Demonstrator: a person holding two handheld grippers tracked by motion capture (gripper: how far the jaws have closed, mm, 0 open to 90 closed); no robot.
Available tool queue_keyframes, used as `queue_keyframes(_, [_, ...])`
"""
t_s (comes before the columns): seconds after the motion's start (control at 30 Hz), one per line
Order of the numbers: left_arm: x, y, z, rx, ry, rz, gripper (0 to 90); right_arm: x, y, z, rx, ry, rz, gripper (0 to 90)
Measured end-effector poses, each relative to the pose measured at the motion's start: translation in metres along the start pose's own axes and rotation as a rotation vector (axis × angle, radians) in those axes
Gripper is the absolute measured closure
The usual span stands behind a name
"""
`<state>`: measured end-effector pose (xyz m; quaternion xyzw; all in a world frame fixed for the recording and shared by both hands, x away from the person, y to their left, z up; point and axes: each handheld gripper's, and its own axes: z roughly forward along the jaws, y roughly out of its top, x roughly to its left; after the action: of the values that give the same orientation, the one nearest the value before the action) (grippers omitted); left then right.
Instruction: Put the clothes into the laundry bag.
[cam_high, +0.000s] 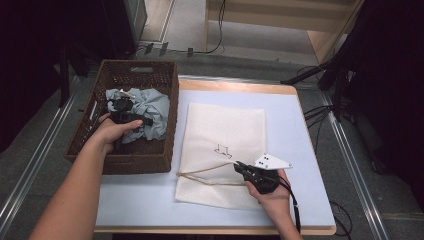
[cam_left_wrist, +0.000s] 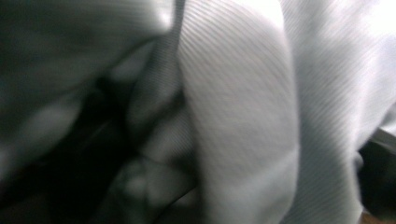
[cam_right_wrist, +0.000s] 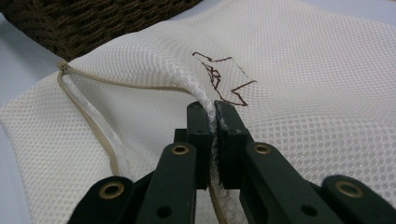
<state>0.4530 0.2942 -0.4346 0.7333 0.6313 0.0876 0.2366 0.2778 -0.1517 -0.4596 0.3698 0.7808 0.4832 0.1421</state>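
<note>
A crumpled pale blue cloth (cam_high: 156, 111) lies in the brown wicker basket (cam_high: 140, 65) at the left of the table. My left gripper (cam_high: 121, 108) is pushed down into that cloth, and folds of the cloth (cam_left_wrist: 243, 112) crowd right up against its camera. Its jaws stand wide apart at the edges of that view. A flat white mesh bag (cam_high: 225, 125) with a drawn brown mark (cam_right_wrist: 224, 79) lies in the middle of the table. My right gripper (cam_right_wrist: 215, 109) is shut on the bag's raised edge beside the beige zip line (cam_right_wrist: 112, 154), near the bag's lower right (cam_high: 239, 165).
The table has a pale blue top (cam_high: 300, 150) with a wooden rim. The basket's wall (cam_right_wrist: 93, 23) stands just left of the bag. Dark stands and cables (cam_high: 320, 112) crowd the floor at the right, beyond the table edge.
</note>
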Motion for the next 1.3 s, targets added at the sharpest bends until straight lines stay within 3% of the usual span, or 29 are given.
queue_keyframes(0.17, [0.003, -0.001, -0.004, -0.002, 0.027, 0.007, 24.6, 0.000, 0.000, 0.001, 0.004, 0.000, -0.001, 86.3])
queue_keyframes(0.2, [0.003, -0.002, -0.005, -0.002, 0.042, 0.034, 29.4, 0.000, 0.000, 0.001, 0.003, 0.000, -0.002, 86.3])
queue_keyframes(0.33, [0.003, -0.006, -0.007, -0.032, 0.052, 0.019, 52.0, 0.000, 0.000, 0.001, 0.001, -0.002, -0.003, 86.2])
queue_keyframes(0.4, [0.002, -0.007, -0.008, -0.030, 0.014, 0.022, 62.9, 0.000, 0.000, 0.000, 0.000, -0.002, -0.002, 86.2])
queue_keyframes(0.5, [-0.003, -0.007, -0.010, -0.020, -0.014, 0.084, 69.6, 0.000, 0.000, 0.000, 0.000, -0.002, -0.004, 86.2])
queue_keyframes(0.53, [-0.005, -0.007, -0.010, -0.012, -0.065, 0.082, 71.1, 0.000, 0.000, 0.001, 0.000, -0.002, -0.003, 86.2])
queue_keyframes(0.57, [-0.005, -0.007, -0.010, 0.014, -0.131, 0.082, 71.5, 0.000, 0.000, 0.001, 0.001, -0.002, -0.002, 86.2])
queue_keyframes(0.6, [-0.008, -0.006, -0.010, 0.027, -0.140, 0.101, 71.4, 0.000, 0.000, 0.001, 0.002, -0.002, -0.002, 86.2])
queue_keyframes(0.63, [-0.010, -0.005, -0.010, 0.031, -0.124, 0.121, 70.5, 0.000, 0.000, 0.001, 0.002, -0.002, -0.002, 86.2])
queue_keyframes(0.7, [-0.012, -0.003, -0.012, 0.030, -0.112, 0.117, 64.8, 0.000, 0.000, 0.001, 0.002, -0.004, -0.004, 86.2])
queue_keyframes(0.8, [-0.010, 0.001, -0.016, 0.050, -0.146, 0.079, 45.6, 0.000, 0.000, 0.001, 0.001, -0.004, -0.004, 86.2])
queue_keyframes(1.0, [-0.015, 0.005, -0.011, 0.082, -0.146, 0.102, 15.6, 0.000, 0.000, 0.001, 0.003, -0.003, -0.004, 86.2])
queue_keyframes(1.2, [-0.021, 0.009, -0.003, 0.111, -0.109, 0.087, 14.9, 0.000, 0.000, 0.001, 0.003, -0.003, -0.007, 86.2])
queue_keyframes(1.3, [-0.020, 0.010, 0.000, 0.125, -0.046, 0.044, 26.1, 0.000, 0.000, 0.002, 0.005, 0.000, -0.005, 86.2])
